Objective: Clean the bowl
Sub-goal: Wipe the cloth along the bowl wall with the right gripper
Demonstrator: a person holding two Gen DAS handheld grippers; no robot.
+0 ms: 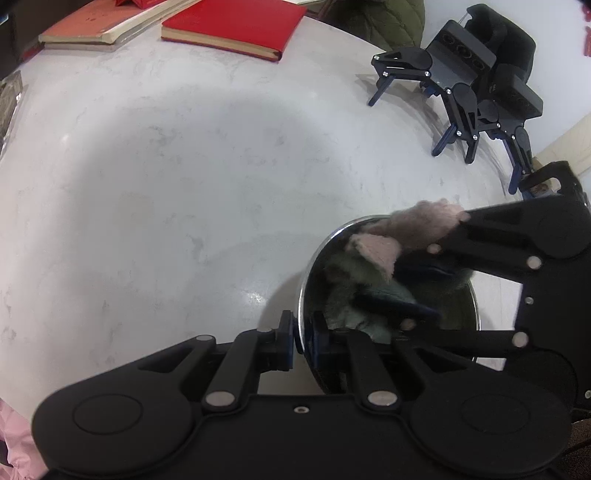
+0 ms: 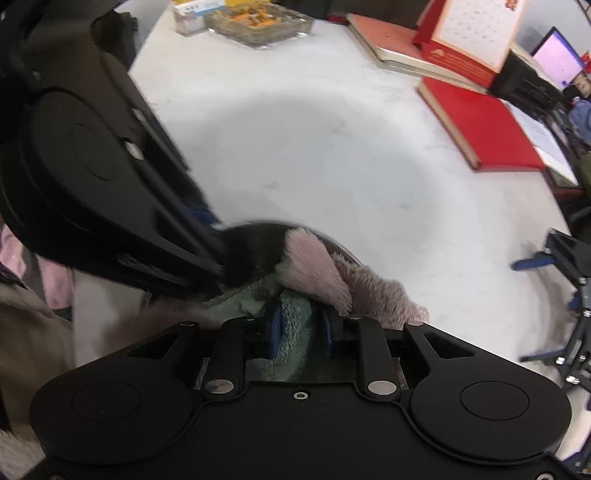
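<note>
The left tongs (image 1: 303,338) pinch the steel bowl (image 1: 314,258) by its near rim at the desk's (image 1: 166,184) front edge; the right tongs (image 2: 301,328) grip a fleecy cloth (image 2: 291,314) inside it; bare desk stretches ahead to red books (image 1: 236,26).
</note>
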